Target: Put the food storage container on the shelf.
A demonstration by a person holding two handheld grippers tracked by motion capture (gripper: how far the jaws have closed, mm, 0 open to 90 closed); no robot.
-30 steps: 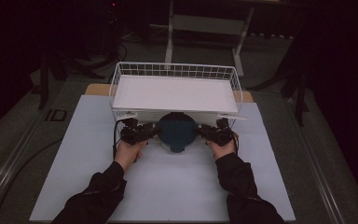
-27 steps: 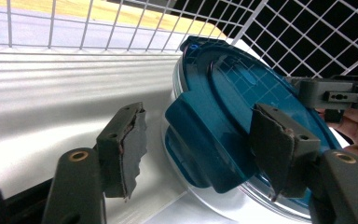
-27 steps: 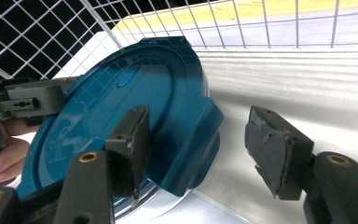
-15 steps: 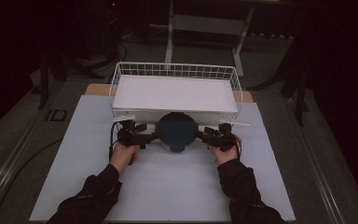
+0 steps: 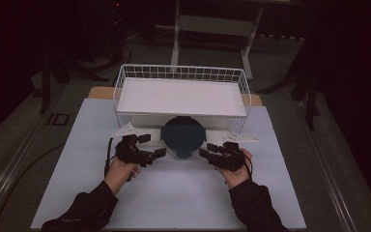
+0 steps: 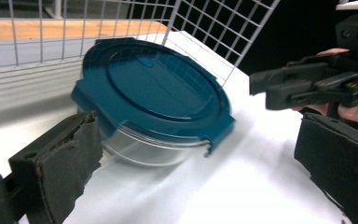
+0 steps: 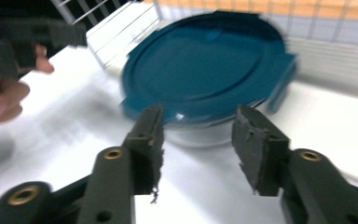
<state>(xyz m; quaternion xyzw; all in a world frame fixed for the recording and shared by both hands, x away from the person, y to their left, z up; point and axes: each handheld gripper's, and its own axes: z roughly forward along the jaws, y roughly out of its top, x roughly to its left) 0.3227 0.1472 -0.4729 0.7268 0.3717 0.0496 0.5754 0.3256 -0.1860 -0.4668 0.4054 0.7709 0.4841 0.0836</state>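
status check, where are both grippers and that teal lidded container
Left gripper and right gripper open, flanking, holding nothing. Round clear container with teal lid on the white table, lid on. White wire basket right behind it.

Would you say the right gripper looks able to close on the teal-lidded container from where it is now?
Probably yes. The right gripper is open and aimed at the container, with bare white table between them. The wire basket sits behind the container and the left gripper is off to the other side.

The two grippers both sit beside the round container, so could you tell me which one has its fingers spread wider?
The left gripper: its fingers stand far wider apart than the right gripper's, beside the teal-lidded container.
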